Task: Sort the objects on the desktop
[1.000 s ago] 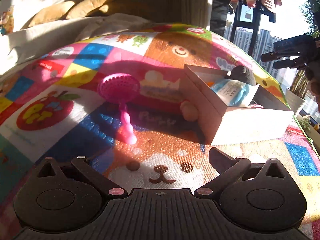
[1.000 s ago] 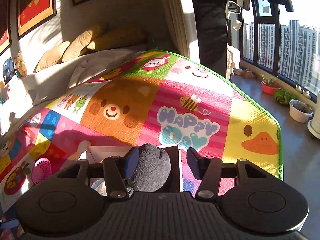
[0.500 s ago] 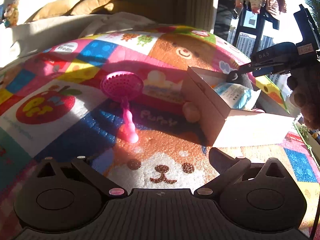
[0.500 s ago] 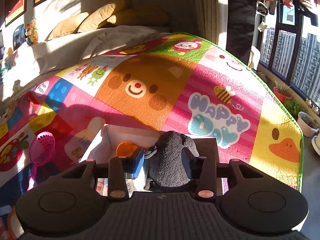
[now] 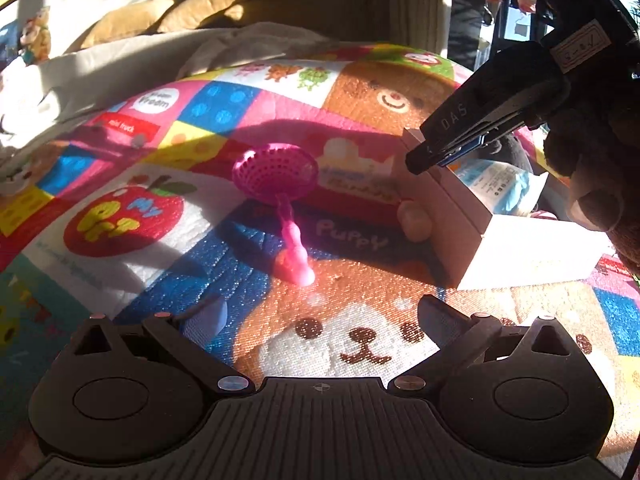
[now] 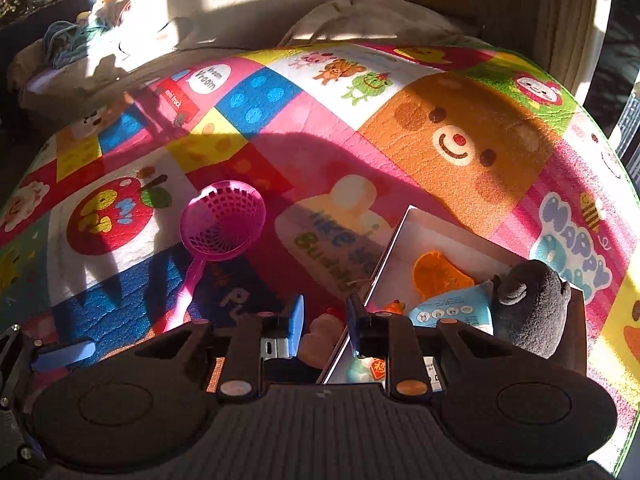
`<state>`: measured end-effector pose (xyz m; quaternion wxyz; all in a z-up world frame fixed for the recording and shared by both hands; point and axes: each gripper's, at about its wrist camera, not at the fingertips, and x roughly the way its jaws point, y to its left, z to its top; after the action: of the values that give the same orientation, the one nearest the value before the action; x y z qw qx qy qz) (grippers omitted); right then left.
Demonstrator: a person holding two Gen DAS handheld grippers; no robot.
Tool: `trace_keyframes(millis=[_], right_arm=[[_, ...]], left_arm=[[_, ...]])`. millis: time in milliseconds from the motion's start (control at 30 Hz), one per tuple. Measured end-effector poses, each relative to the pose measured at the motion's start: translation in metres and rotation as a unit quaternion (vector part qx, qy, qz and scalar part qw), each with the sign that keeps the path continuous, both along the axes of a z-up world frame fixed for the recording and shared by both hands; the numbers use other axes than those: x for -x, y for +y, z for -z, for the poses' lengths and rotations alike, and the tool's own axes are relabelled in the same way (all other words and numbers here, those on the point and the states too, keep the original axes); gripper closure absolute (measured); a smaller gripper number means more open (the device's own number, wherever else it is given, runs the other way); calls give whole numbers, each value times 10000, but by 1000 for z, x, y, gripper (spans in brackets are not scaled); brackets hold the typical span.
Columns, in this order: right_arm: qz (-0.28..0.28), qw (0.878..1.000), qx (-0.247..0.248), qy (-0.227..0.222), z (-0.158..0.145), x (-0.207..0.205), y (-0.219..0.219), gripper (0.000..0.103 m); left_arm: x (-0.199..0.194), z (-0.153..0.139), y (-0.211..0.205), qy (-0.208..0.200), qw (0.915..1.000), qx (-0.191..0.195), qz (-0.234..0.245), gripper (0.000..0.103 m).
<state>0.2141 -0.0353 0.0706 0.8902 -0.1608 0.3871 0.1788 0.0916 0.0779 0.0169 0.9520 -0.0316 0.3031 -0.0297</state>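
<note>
We are between picks. The plush [image 6: 532, 304] lies in the box [image 6: 396, 232], at four o'clock of the mat [image 6: 460, 92]. Our right claw [image 6: 322, 320] is closing on nothing above the small peach toy [image 6: 320, 336] beside the box wall; the left claw [image 5: 320, 312] hangs open. The pink strainer [image 6: 222, 220] at nine o'clock needs collecting next.

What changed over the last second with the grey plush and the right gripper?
The right gripper let go of the grey plush, which now lies in the white box; the gripper swung left over the box's edge, jaws closing on nothing. The pink strainer, peach toy and open left gripper stayed put.
</note>
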Motion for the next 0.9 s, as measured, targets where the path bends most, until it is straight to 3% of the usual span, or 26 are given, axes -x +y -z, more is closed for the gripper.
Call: trace_keyframes(millis=[133,267,400,533,633,700,800,867,900], right_arm=[[118,9947,1016,-143,29,-31,36,81],[22,9849,1732,2,56,-41,54,96],[-257,9862,1557,502,47,-17,48,96],[-851,9858,1075,966,36,35,28,99],[-1079,9854,846,1012,31,80,10,98],[-1112,9890,594,767,26,108,-9,98],[-848,9960,236,148,14,140,-40,85],[-569,9984,0,-7,11,149,-59,53],[-425,9990,-91,-78,12,152,-69,47]], left_arm=[[2,-4,19,75,9999,63,-73,0],[5,-4,26,70,9998,-173,49,0],[3,-8,37,-8,9998,-205,60,0],[-5,-9,47,43,9999,-101,-101,0],[-6,-8,42,97,9999,-55,-7,0],[-5,-7,35,121,9997,-8,234,0],[-3,-5,17,182,9976,5,669,0],[-1,-4,5,215,9953,-11,942,0],[0,-4,-3,244,9935,40,1114,0]])
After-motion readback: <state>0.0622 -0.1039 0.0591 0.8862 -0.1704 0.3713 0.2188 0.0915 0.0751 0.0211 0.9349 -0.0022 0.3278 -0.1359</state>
